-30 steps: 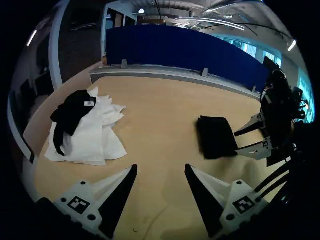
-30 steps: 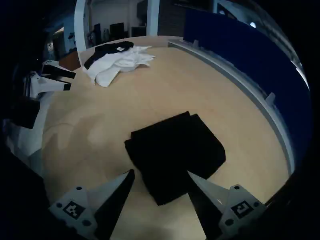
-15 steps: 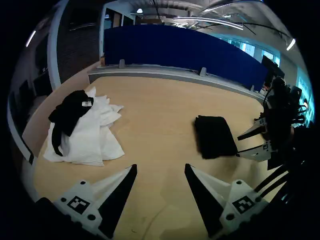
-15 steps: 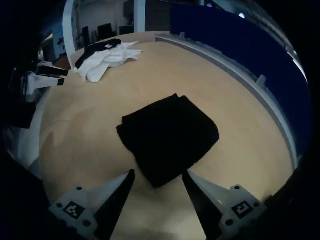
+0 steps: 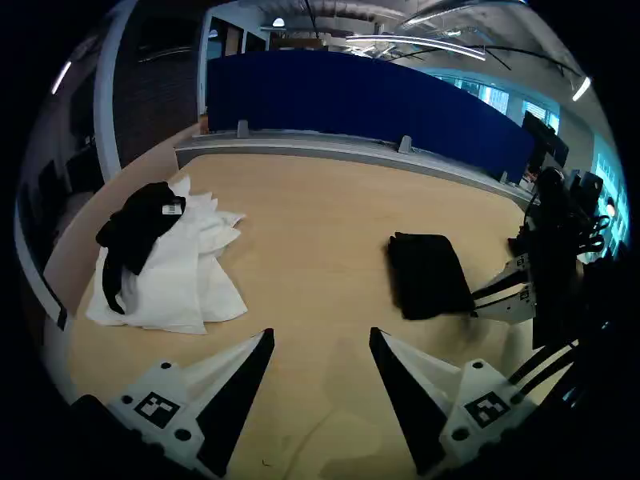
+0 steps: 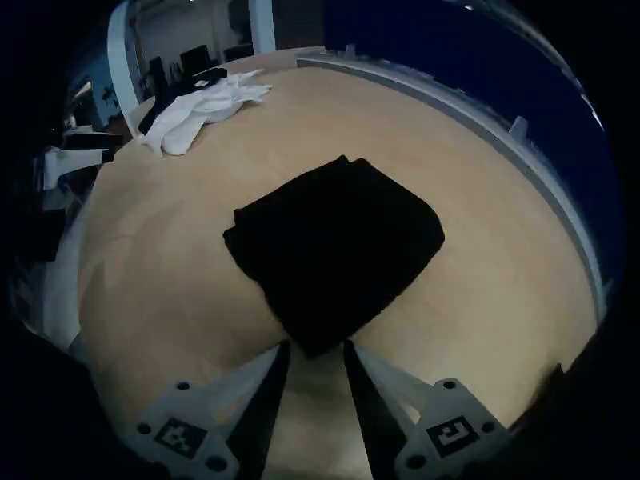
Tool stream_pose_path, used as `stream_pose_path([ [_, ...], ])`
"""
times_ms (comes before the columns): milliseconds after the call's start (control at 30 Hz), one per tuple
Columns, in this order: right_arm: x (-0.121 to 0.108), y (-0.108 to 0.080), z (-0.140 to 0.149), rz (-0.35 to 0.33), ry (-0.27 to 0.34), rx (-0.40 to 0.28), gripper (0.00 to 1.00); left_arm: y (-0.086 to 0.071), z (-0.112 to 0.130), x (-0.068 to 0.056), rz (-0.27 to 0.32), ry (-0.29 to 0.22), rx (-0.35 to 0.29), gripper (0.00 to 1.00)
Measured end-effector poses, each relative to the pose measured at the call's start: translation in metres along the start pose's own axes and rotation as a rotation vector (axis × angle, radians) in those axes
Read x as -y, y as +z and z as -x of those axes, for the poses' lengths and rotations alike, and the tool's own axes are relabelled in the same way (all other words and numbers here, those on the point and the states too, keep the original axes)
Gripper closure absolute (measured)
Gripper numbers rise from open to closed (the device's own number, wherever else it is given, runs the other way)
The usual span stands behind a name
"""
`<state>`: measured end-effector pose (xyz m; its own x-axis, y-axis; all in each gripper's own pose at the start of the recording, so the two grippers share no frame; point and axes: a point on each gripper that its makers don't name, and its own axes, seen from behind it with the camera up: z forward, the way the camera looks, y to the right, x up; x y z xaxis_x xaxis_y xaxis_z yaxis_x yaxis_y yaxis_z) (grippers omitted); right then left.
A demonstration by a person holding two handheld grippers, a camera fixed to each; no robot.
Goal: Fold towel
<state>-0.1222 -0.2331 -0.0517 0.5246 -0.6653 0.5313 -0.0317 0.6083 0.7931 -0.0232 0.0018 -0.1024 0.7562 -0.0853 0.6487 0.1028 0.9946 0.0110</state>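
A black towel (image 6: 336,244), folded into a thick rectangle, lies flat on the light wood table (image 6: 496,264). My right gripper (image 6: 314,349) is low over the table with its jaws narrowed around the towel's near corner. A gap still shows beside each fingertip, so it reads as open. In the left gripper view the same towel (image 5: 428,272) lies right of centre, and the right gripper (image 5: 474,306) reaches its near right edge from the right. My left gripper (image 5: 320,352) hovers open over bare table, well short of the towel, holding nothing.
A heap of white cloths (image 5: 180,272) with a black garment (image 5: 136,224) draped on top lies at the table's left side, also seen far off (image 6: 196,112). A blue partition (image 5: 360,100) and a grey rail (image 5: 336,148) run along the back edge.
My right gripper moved in toward the towel's near corner and its jaws narrowed around it. The left gripper stayed almost still.
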Motion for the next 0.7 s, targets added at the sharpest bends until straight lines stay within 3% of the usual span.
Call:
stream_pose_path([
  [133, -0.0009, 0.0018, 0.0014, 0.008, 0.004, 0.006, 0.59, 0.0014, -0.0007, -0.0015, 0.003, -0.001, 0.0, 0.12],
  [233, -0.0027, 0.0036, 0.0016, 0.017, 0.017, 0.004, 0.75, 0.0017, -0.0007, -0.002, 0.004, -0.002, -0.001, 0.12],
  [700, -0.0021, 0.004, 0.0031, 0.013, 0.036, 0.003, 0.85, 0.0035, 0.001, -0.003, 0.005, 0.0, 0.001, 0.12],
])
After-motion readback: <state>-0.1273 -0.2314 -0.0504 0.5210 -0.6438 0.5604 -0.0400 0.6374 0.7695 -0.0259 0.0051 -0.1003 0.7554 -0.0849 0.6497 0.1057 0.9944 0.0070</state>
